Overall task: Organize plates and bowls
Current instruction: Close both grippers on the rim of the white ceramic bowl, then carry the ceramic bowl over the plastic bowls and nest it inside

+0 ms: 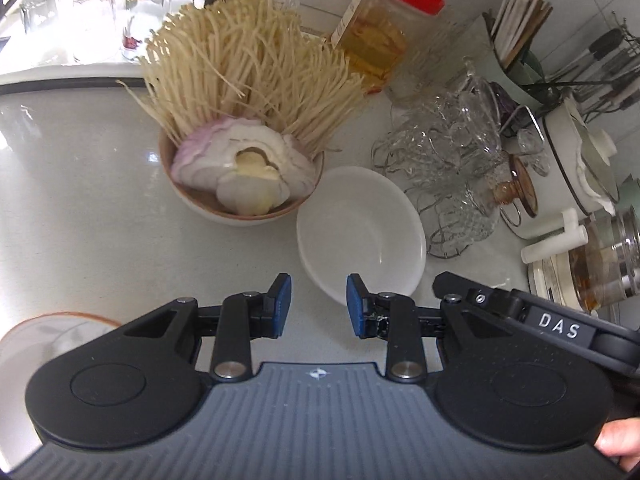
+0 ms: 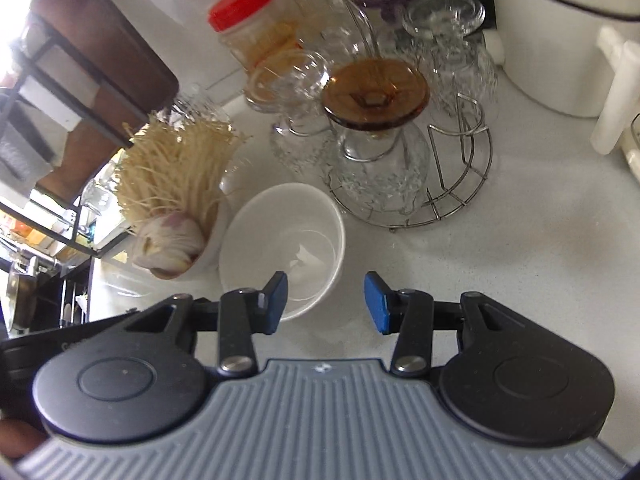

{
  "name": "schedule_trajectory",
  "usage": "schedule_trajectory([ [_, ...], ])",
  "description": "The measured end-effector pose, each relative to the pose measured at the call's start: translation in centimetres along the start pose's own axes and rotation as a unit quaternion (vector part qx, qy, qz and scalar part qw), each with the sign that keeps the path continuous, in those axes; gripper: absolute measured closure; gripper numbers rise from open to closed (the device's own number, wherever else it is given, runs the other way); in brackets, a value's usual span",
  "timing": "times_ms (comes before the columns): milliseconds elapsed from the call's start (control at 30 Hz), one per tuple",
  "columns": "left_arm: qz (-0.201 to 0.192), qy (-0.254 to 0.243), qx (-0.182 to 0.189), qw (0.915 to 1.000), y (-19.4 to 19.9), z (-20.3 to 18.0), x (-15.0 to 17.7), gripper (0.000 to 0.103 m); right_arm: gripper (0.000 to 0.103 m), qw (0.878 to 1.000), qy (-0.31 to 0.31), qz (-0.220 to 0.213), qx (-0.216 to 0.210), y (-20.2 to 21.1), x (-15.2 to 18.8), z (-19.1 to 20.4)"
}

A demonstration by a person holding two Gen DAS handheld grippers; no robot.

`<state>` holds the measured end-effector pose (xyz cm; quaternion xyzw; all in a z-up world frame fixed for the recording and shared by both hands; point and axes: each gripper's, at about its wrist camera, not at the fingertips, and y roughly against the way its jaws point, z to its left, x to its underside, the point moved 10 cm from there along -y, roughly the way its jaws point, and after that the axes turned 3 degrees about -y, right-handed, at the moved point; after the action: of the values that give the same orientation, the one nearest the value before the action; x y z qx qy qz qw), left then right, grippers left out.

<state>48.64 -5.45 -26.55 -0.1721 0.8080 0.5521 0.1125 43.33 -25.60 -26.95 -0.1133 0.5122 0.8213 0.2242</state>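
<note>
An empty white bowl point(image 1: 362, 232) sits on the pale counter, just right of a brown-rimmed bowl point(image 1: 236, 212) filled with enoki mushrooms and sliced onion. My left gripper point(image 1: 319, 305) is open and empty, hovering just in front of the white bowl's near rim. In the right wrist view the white bowl point(image 2: 280, 240) lies ahead on the left, with the mushroom bowl point(image 2: 176, 216) beside it. My right gripper point(image 2: 326, 302) is open and empty; its left finger overlaps the white bowl's near rim. A brown-rimmed dish point(image 1: 48, 336) shows at the lower left, partly hidden by my left gripper.
A wire rack of upturned glasses point(image 1: 452, 168) stands right of the white bowl, also seen in the right wrist view point(image 2: 400, 152). A red-lidded jar point(image 1: 384, 28), a chopstick holder point(image 1: 520, 28), a white pot point(image 1: 576, 152) and a glass teapot point(image 1: 604, 264) crowd the right side.
</note>
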Motion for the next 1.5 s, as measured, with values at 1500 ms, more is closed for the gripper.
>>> schedule_trajectory([
  [1500, 0.006, 0.012, 0.024, 0.9996, -0.7, -0.1, 0.3, 0.091, 0.092, 1.0, -0.003, 0.022, -0.019, -1.1, -0.2, -0.7],
])
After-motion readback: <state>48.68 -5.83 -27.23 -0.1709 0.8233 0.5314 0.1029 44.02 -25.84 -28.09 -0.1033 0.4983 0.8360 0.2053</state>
